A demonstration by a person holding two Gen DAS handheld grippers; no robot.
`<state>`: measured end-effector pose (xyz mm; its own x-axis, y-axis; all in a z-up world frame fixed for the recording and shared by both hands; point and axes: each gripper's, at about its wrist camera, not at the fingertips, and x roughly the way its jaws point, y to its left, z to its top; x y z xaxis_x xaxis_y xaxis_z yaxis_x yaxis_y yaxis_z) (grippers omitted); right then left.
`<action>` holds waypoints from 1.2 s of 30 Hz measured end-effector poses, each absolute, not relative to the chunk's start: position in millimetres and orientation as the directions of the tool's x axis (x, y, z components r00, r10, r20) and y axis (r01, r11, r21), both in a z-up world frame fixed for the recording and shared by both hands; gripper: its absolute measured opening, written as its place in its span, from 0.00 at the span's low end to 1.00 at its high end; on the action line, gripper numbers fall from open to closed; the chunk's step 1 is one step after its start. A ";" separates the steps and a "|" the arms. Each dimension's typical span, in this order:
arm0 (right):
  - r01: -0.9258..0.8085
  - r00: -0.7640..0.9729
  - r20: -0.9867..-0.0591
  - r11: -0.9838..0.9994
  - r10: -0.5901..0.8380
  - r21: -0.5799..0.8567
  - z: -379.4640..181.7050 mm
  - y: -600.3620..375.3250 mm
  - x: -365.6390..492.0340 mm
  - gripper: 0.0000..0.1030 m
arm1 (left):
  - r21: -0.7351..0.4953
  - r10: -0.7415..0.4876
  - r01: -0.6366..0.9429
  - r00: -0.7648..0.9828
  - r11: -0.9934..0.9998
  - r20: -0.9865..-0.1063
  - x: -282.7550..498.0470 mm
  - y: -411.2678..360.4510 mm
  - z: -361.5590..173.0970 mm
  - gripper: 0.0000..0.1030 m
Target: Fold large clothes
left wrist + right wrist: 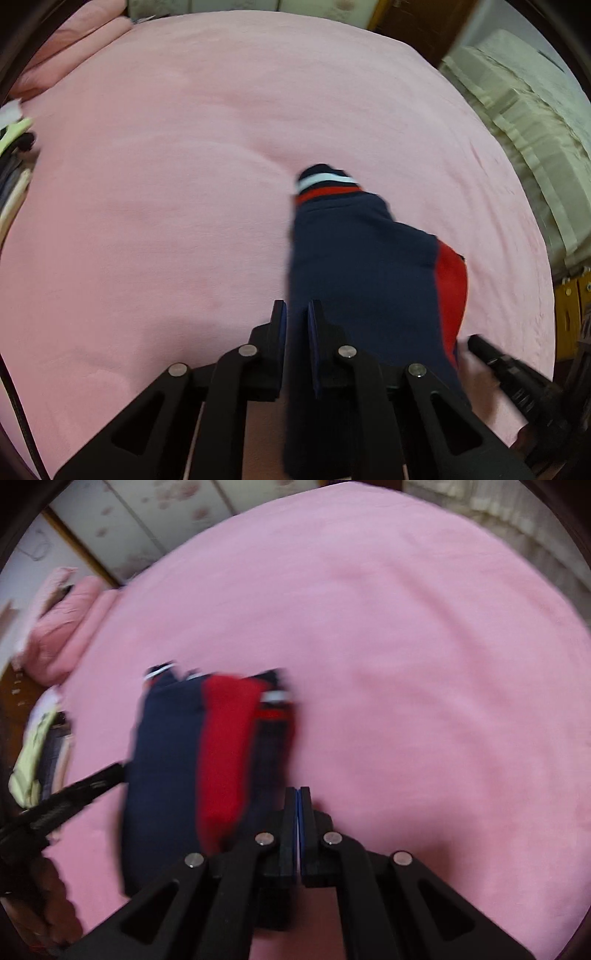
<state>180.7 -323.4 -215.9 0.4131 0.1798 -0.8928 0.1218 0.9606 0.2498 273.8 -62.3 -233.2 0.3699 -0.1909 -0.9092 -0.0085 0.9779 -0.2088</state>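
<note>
Partly blurred navy-red garment (177, 746) folds

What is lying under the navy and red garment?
The pink bedsheet spreads around the navy and red garment and evidently under it. Anything else beneath is covered.

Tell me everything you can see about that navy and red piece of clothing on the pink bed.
The garment is soft, knit-looking navy cloth with a red panel and a cuff striped white and red. It drapes in a long bundle onto the pink bedspread. The left gripper is closed on its navy fabric. In the blurred right wrist view, the right gripper is shut beside it; any hold there is unclear.
</note>
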 end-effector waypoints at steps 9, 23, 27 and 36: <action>-0.056 0.382 -0.712 0.783 0.590 0.619 -187.8 -312.8 167.0 0.00 | -0.273 -0.270 0.027 0.270 0.962 -0.924 235.8 -68.1 -231.1 0.13; 0.067 0.284 -0.857 0.883 0.430 0.465 -205.8 -280.9 166.0 0.11 | -0.280 -0.274 0.004 0.218 0.960 -0.937 214.5 -66.7 -237.8 0.24; 0.073 0.265 -0.863 0.884 0.429 0.462 -210.9 -278.4 169.6 0.32 | -0.293 -0.286 -0.002 0.221 0.956 -0.933 211.5 -61.4 -231.1 0.25; 0.107 0.304 -0.846 0.867 0.438 0.487 -214.3 -289.6 167.7 0.36 | -0.292 -0.274 -0.044 0.238 0.955 -0.932 206.0 -46.2 -226.7 0.32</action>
<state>167.7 -289.6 -214.3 0.3038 0.4379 -0.8461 0.1067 0.8669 0.4870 206.0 -46.2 -226.7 0.2381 -0.2738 -0.9318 -0.0438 0.9554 -0.2919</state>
